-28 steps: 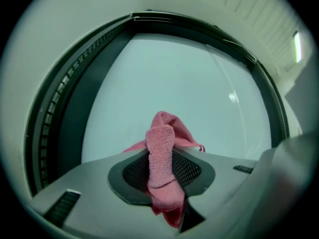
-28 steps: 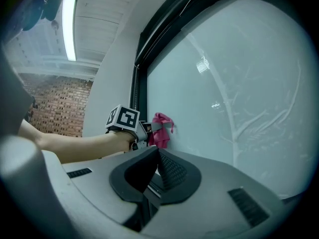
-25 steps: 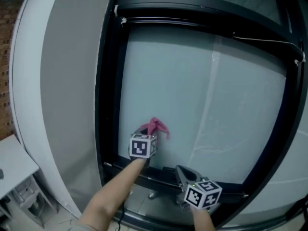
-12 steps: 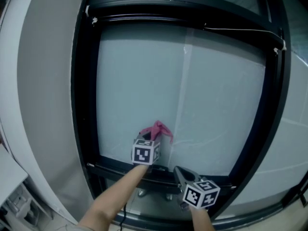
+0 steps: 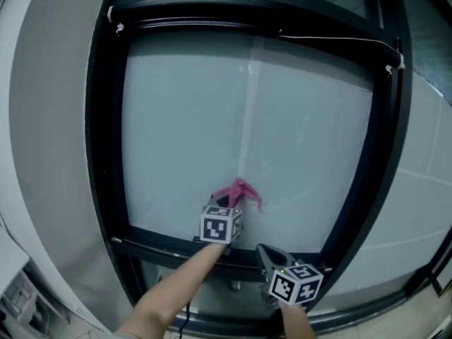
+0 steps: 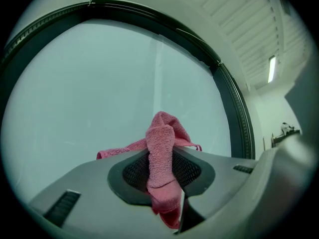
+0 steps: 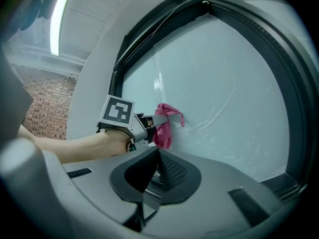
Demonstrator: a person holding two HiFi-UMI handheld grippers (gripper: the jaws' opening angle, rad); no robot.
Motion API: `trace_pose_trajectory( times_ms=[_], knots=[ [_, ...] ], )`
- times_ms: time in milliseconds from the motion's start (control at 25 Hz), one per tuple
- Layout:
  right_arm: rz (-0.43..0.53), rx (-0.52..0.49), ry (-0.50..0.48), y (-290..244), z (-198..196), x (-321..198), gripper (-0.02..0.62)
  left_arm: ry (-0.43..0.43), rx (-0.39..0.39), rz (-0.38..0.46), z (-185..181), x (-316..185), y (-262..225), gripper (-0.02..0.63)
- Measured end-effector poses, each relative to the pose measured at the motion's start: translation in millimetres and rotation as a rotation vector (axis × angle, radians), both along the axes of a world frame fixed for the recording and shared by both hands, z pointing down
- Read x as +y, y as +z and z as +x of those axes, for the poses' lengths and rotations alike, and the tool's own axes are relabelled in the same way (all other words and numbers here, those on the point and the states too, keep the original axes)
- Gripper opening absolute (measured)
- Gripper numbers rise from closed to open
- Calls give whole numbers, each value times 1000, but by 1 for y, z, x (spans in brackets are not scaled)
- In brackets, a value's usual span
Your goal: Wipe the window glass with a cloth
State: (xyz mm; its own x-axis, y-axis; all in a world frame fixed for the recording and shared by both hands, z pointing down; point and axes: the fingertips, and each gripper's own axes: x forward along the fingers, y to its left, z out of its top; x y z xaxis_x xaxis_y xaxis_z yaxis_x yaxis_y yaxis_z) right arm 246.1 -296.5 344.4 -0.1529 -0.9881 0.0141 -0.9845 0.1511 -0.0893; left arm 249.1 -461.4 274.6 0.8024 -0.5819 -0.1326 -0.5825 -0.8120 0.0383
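We have slid the pink cloth (image 5: 241,191), pinched by the left gripper (image 5: 227,204), along the window glass (image 5: 176,133) to a pale streak (image 5: 248,119); right gripper (image 5: 265,252) closed, empty.

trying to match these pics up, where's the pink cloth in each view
Head view: pink cloth low centre, just above the left gripper.
Left gripper view: centre, pinched between that gripper's jaws.
Right gripper view: left of centre, at the left gripper's tip, against the glass.
Shared landmark: black window frame.
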Motion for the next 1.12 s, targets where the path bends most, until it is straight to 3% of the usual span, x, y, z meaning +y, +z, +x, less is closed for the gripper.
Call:
trace_pose_trajectory(
  times_ms=[680, 1120],
  knots=[
    [-5, -24, 238, 12, 115, 85, -11, 244, -8, -3, 154, 91, 5, 101],
    [-13, -40, 355, 18, 176, 142, -11, 348, -13, 4, 237, 138, 9, 101]
  ],
)
